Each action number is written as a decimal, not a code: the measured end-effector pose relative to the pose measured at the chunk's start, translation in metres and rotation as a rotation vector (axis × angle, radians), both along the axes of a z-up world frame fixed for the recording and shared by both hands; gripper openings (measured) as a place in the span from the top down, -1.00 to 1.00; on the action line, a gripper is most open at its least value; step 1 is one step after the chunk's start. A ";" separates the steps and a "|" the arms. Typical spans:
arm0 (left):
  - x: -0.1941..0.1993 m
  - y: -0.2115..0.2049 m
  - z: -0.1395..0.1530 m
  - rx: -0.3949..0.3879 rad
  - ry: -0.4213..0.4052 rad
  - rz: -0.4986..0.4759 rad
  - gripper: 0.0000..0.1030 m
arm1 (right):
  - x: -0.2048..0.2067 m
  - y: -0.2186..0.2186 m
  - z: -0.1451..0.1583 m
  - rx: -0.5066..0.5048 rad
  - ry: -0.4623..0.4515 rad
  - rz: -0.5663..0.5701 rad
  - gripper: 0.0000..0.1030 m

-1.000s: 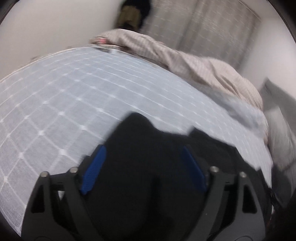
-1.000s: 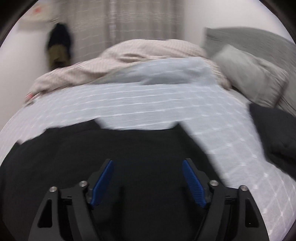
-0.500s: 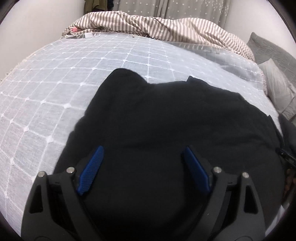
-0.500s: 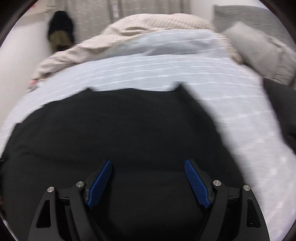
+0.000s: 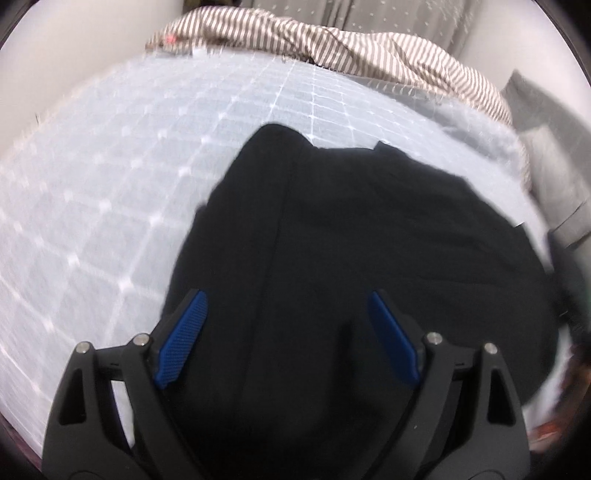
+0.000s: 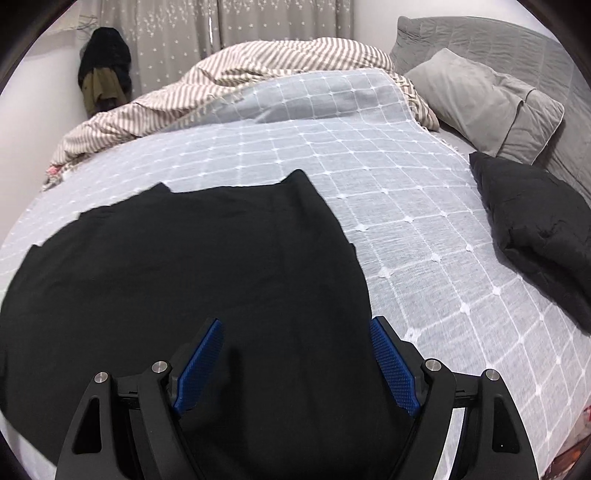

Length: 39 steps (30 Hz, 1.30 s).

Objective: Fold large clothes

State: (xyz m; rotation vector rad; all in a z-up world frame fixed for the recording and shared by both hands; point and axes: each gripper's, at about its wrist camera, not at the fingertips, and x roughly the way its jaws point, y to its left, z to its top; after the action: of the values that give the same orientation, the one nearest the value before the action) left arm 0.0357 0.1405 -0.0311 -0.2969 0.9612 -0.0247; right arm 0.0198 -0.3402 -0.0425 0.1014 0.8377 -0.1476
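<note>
Against the wall at far left in the right wrist view, dark clothes [image 6: 104, 70] hang beside a grey starred curtain [image 6: 236, 26]. A striped duvet [image 6: 258, 70] lies bunched along the far side of the bed, and the same striped duvet [image 5: 369, 51] runs across the top of the left wrist view. The bed is covered by a pale blue checked bedspread [image 6: 424, 229], seen in the left wrist view as the checked bedspread [image 5: 110, 177] filling the left half.

The black garment [image 6: 192, 266] lies spread flat on the bedspread at the near edge, its far edge showing two raised corners with a straight dip between them. In the left wrist view the black garment [image 5: 369, 240] shows a lengthwise crease left of its middle.

The left tool [image 5: 287, 295] hovers over the near part of the garment with its blue pads [image 5: 181, 339] spread wide, nothing pinched between them. The right tool [image 6: 295, 323] is likewise spread wide above the garment's right side, empty, its right pad [image 6: 393, 369] over the garment's right edge.

Further right, a dark folded cloth [image 6: 535, 229] lies on the bedspread, apart from the garment. Behind it a grey pillow [image 6: 491, 103] leans on a grey quilted headboard [image 6: 498, 40]
</note>
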 end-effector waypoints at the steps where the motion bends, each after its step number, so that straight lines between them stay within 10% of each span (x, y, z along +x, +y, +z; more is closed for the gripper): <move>1: -0.004 0.006 -0.001 -0.049 0.013 -0.004 -0.73 | -0.005 0.002 0.004 0.008 -0.008 0.005 -0.60; 5: -0.027 0.033 -0.003 -0.195 0.020 0.005 -0.73 | -0.022 0.010 0.015 0.099 -0.035 0.052 -0.60; 15: -0.059 0.075 -0.021 -0.241 0.072 0.028 -0.73 | -0.020 0.047 0.019 0.212 -0.015 0.140 -0.61; 27: -0.050 0.092 -0.070 -0.648 0.205 -0.023 -0.70 | -0.003 0.076 0.001 0.275 0.056 0.166 -0.61; 33: -0.041 0.080 -0.070 -0.635 0.144 0.012 -0.41 | 0.002 0.088 -0.005 0.308 0.083 0.165 -0.61; 35: -0.042 0.079 -0.068 -0.613 0.129 0.025 0.02 | 0.002 0.091 -0.007 0.310 0.089 0.166 -0.61; 39: -0.038 0.076 -0.060 -0.584 0.116 0.046 0.29 | 0.003 0.097 -0.007 0.321 0.095 0.176 -0.61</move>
State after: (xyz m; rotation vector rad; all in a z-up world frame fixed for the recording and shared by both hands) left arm -0.0026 0.2165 -0.0910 -0.8649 1.0494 -0.2513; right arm 0.0224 -0.2431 -0.0493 0.3231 0.9558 0.1501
